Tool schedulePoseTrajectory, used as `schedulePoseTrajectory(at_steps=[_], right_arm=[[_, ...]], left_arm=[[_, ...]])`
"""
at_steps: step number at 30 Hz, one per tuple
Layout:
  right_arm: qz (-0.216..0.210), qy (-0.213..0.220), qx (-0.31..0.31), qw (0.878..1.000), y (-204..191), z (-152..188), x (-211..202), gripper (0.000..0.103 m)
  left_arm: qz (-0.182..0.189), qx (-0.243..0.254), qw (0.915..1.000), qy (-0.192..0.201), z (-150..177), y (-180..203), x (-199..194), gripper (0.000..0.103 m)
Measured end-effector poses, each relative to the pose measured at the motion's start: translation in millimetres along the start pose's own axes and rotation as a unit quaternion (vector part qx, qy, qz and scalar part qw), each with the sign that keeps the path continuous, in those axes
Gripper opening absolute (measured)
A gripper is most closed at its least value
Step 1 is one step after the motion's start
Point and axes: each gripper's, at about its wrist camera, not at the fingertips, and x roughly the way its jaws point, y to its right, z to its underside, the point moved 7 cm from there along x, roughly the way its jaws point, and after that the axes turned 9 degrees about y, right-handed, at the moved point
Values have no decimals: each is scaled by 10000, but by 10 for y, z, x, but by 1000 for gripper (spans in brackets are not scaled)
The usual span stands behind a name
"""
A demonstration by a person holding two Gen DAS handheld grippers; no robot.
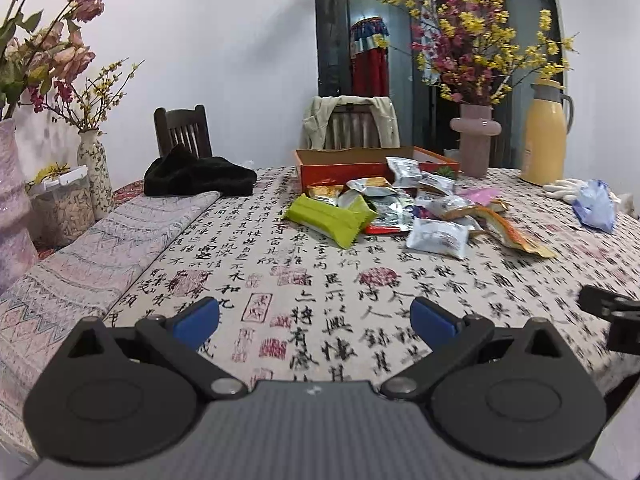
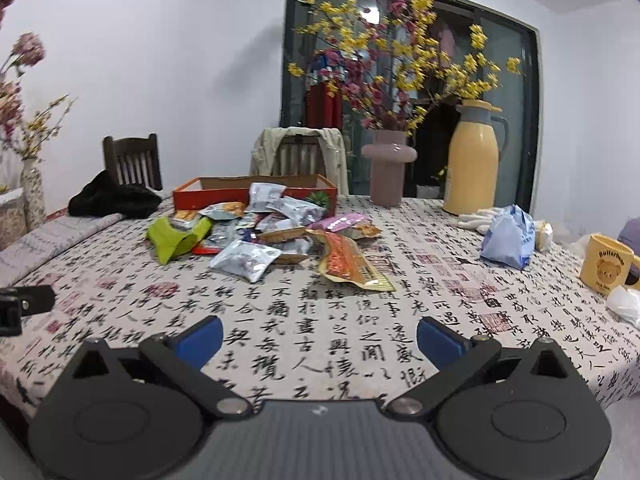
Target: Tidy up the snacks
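A pile of snack packets [image 1: 416,208] lies on the calligraphy tablecloth in front of an open orange box [image 1: 348,162]. It includes a green packet [image 1: 328,218], a silver packet [image 1: 438,238] and a long orange packet [image 1: 516,232]. The same pile [image 2: 264,236] and box [image 2: 256,192] show in the right wrist view. My left gripper [image 1: 316,320] is open and empty, well short of the pile. My right gripper [image 2: 320,338] is open and empty, also short of the pile. Each gripper's edge shows in the other's view.
A pink vase with flowers [image 2: 388,168], a yellow thermos [image 2: 472,160], white gloves and a blue bag [image 2: 508,236] stand at the right. A yellow mug [image 2: 606,264] is far right. A black cloth [image 1: 196,176], vases and a jar [image 1: 60,208] are left. Chairs stand behind.
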Motion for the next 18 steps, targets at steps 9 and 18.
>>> schedulePoseTrajectory(at_steps=[9, 18], right_arm=[[48, -18, 69, 10000, 168, -111, 435, 103], [-155, 56, 18, 9999, 223, -254, 854, 103]], left_arm=[[99, -19, 9999, -42, -128, 24, 455, 103], [183, 15, 9997, -141, -246, 74, 852, 103]])
